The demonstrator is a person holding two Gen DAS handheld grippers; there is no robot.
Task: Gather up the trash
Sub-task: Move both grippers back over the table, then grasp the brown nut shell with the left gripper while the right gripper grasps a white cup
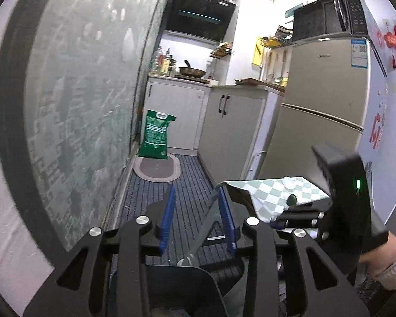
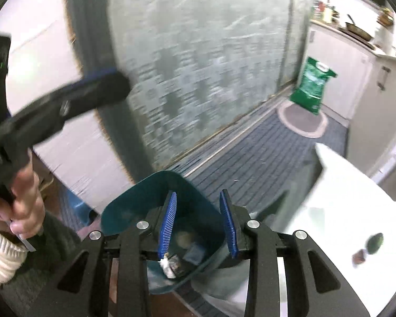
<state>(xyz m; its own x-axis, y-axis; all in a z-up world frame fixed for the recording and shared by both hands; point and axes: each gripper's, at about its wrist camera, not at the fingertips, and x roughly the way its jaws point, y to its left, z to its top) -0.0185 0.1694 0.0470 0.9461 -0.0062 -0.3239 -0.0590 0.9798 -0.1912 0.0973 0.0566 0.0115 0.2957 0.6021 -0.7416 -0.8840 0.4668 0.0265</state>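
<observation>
— Blue pads of our right gripper (image 2: 199, 225) sit closest to the lens, parted with nothing between them, and straight below them hangs the teal bin (image 2: 134, 206). We can see scraps lying at its bottom: a white crumpled wad (image 2: 167, 264), something blue and a pale round piece.

— So we judge that a piece has gone in and we're between pickups. What about our left gripper (image 1: 196, 218)?

— Its jaws stand apart too, gripping nothing; through the gap we see only striped floor mat (image 1: 190, 174) and a thin dark bar that we can't identify. It points along the kitchen aisle, level with the corner of the table (image 1: 266, 198) to its right.

— Where's the rest of the trash?

— On that table, to the right of the right gripper: a dark green oval bit (image 2: 375, 241) and a small reddish-brown scrap (image 2: 359, 257) just beside it, both blurred. From the left camera we also see a pale round thing (image 1: 288, 184) on the checked cloth.

— Then the next move, we think, calls for swinging the right gripper over the tabletop and closing on one small flat scrap, which needs a low, careful pinch.

— The table edge stands between bin and scraps. The green sack (image 1: 155, 134) and frosted glass door (image 1: 74, 105) lie well ahead, out of our way.
</observation>
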